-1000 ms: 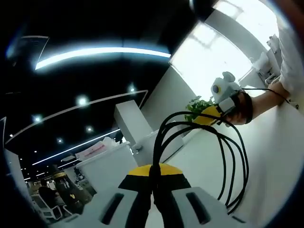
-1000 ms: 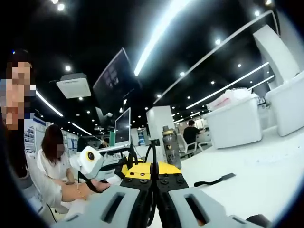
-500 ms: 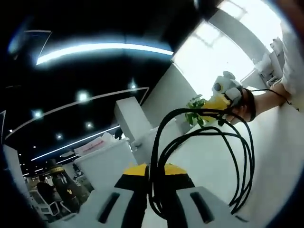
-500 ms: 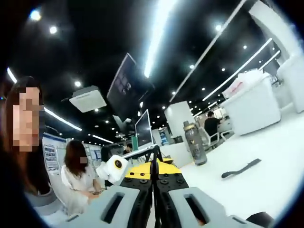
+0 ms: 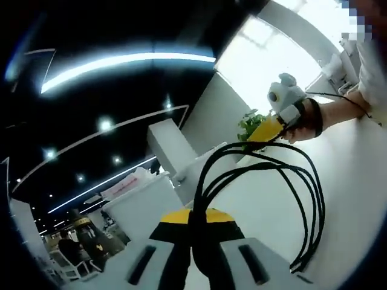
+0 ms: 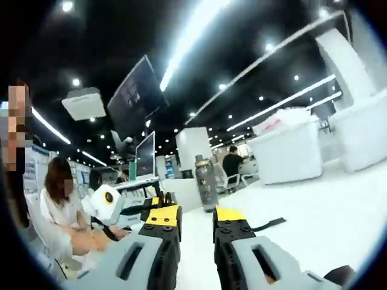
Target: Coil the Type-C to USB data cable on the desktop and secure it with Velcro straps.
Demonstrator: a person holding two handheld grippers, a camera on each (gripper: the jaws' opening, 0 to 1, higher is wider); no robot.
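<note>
My left gripper [image 5: 193,219] is shut on a black data cable [image 5: 302,199], whose several loops hang out to the right over the white desk [image 5: 357,175]. The right gripper [image 5: 265,129], held in a hand with a black wrist strap, has its yellow tip just beside the top of the loops. In the right gripper view, my right gripper [image 6: 196,216] stands open with nothing between its jaws. The left gripper [image 6: 155,202] comes in from the left there, with a bit of cable by it. A black Velcro strap [image 6: 269,224] lies flat on the desk [image 6: 320,205].
A dark water bottle [image 6: 205,190] stands on the desk beyond the right gripper. A monitor [image 6: 144,162] and seated people are at the left. White cabinets [image 6: 290,156] stand behind the desk, and a green plant [image 5: 249,128] sits at its far edge.
The right gripper's jaws were shut on the cable and have now opened and let it go. The left gripper still holds the loops. Both views have shifted a little.
</note>
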